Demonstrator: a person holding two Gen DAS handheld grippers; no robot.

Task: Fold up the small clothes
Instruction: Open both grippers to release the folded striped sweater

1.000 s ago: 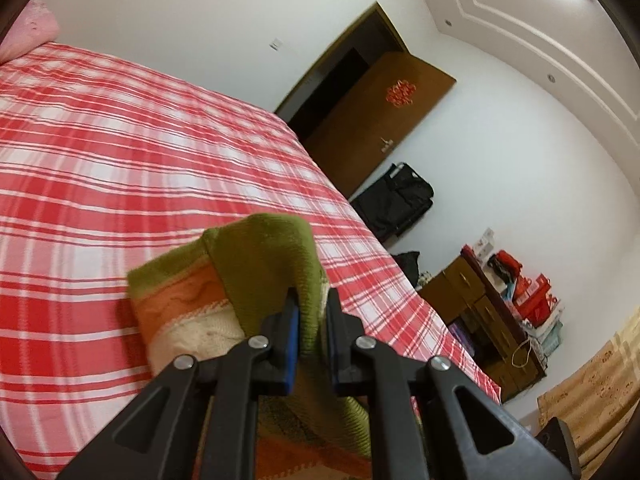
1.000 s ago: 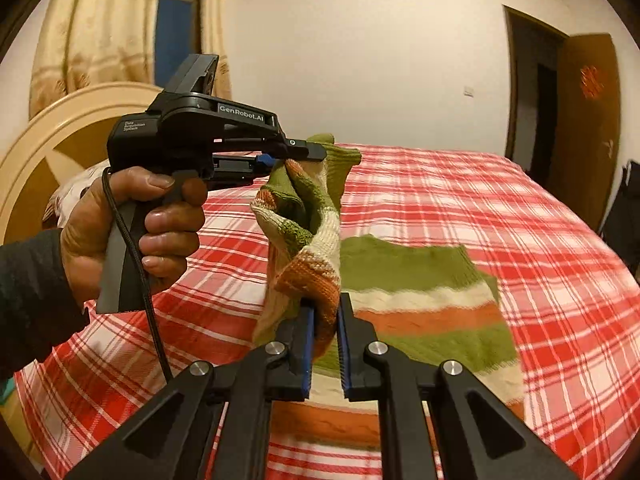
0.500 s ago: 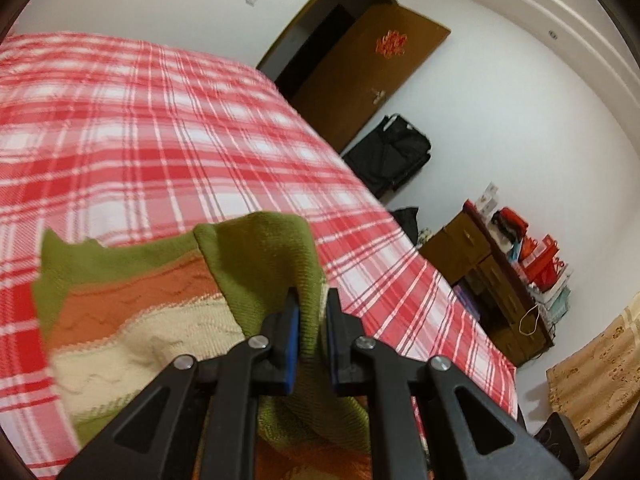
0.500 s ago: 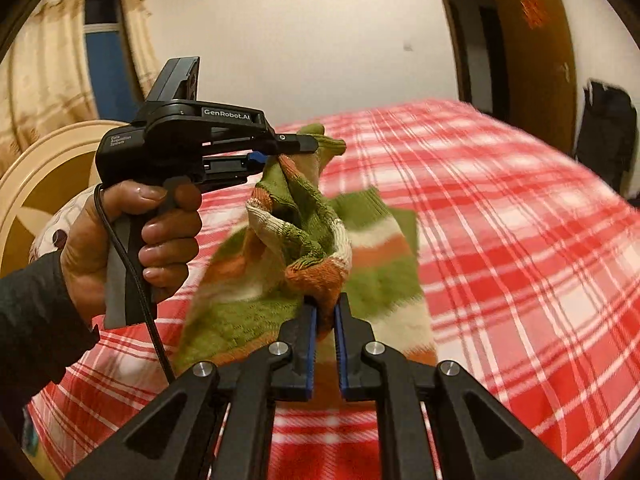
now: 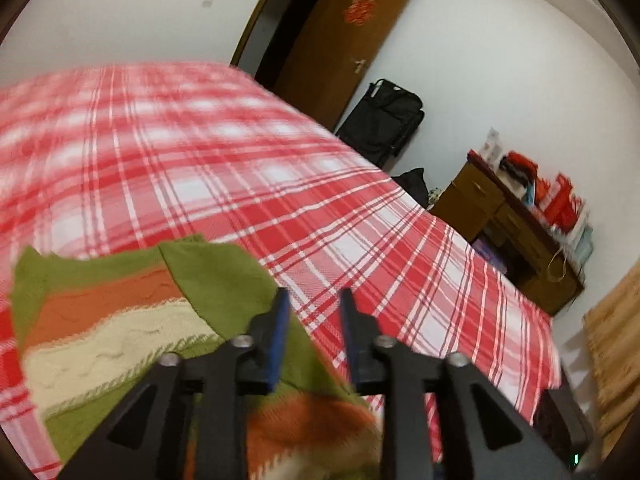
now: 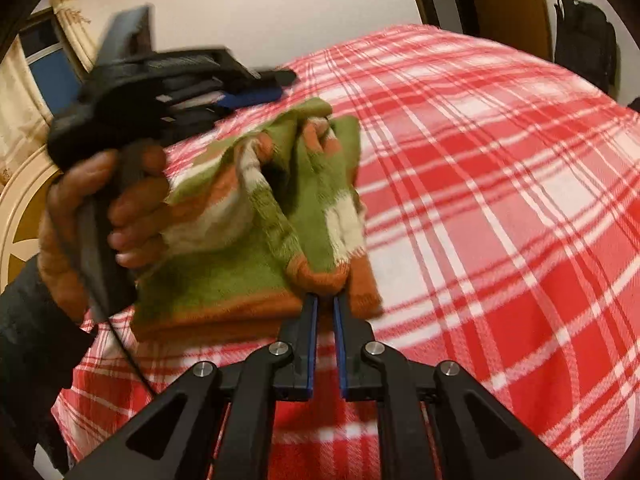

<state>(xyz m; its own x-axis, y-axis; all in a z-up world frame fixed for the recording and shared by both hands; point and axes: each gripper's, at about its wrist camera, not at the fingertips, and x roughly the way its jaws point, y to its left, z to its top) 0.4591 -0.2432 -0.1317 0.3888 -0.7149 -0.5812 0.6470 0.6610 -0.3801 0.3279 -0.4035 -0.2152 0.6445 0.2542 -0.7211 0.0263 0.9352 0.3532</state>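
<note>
left tongs [image 5: 313, 300] have sprung open off the sweater [image 6: 256, 216], right tongs [image 6: 325, 300] pinching its near hem.

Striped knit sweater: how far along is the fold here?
Done: one fold, the striped knit sweater lies doubled on the plaid bed. In hand: left claw is open and clear of the knit; right claw grips an orange hem. Left: release, flatten the bunched top.

Bed [image 5: 248, 184] covered in a red-and-white plaid sheet [image 6: 500, 184], green, orange and cream striped knit garment [image 5: 112, 320] lying partly folded near its edge
</note>
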